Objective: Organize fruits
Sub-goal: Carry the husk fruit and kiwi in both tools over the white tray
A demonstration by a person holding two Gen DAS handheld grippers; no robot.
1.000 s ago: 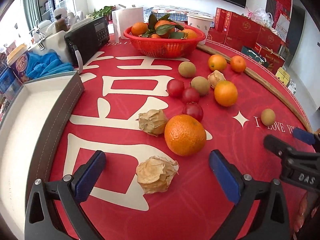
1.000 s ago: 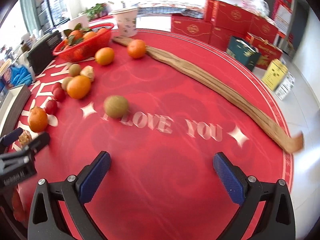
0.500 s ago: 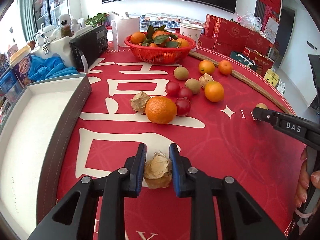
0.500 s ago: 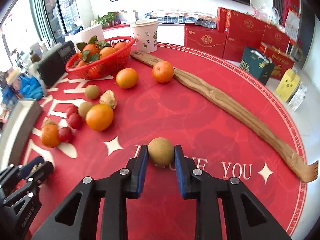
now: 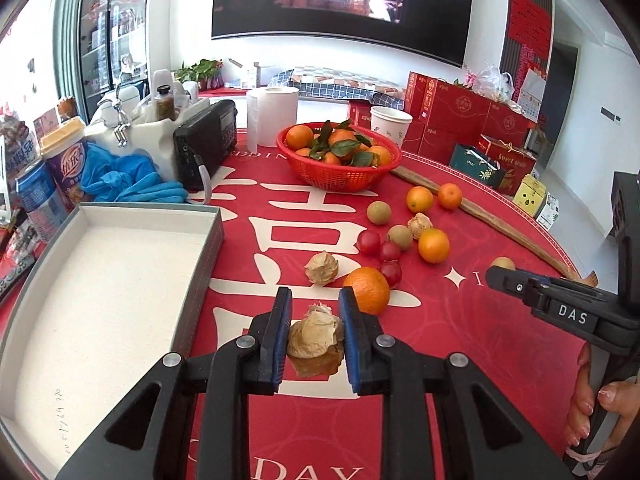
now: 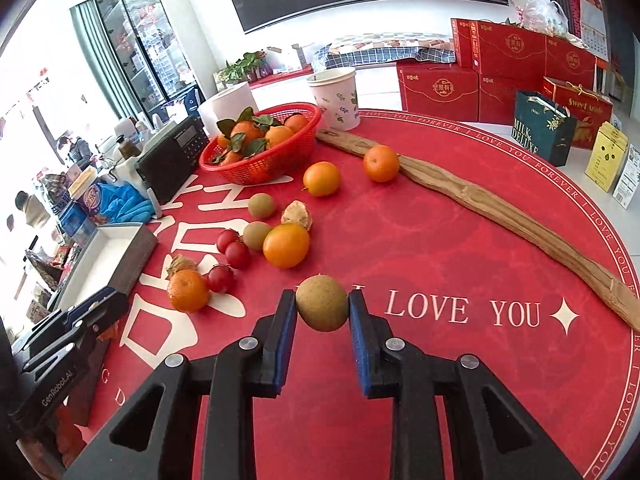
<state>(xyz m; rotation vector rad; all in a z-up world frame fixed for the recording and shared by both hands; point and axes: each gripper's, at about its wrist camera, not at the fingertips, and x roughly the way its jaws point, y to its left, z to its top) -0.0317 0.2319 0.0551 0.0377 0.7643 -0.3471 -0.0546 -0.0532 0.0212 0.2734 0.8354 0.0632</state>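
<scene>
So both claws are loaded right now: the left gripper [image 5: 314, 330] is clamped on a papery husked fruit [image 5: 314, 334] just above the red tablecloth [image 5: 460, 320], right beside the empty white tray [image 5: 100, 280], and the right gripper [image 6: 322, 310] is pinching a small round brown fruit [image 6: 322, 308] over the "I LOVE YOU" lettering. The husk looks like the risky one to me, it's dry and crumply, so the pads could crush it or it might just slide out on the way to the tray. The brown one is smooth and round and held only at its sides, so any tilt could let it pop out and roll. Loose oranges, cherry tomatoes [image 5: 380, 250] and more husks sit in the middle, easy to bump. Further out there's a red basket [image 5: 340, 168] of leafy oranges, a long piece of driftwood [image 6: 480, 200], a radio, blue gloves, gift boxes and a big screen on the wall.
</scene>
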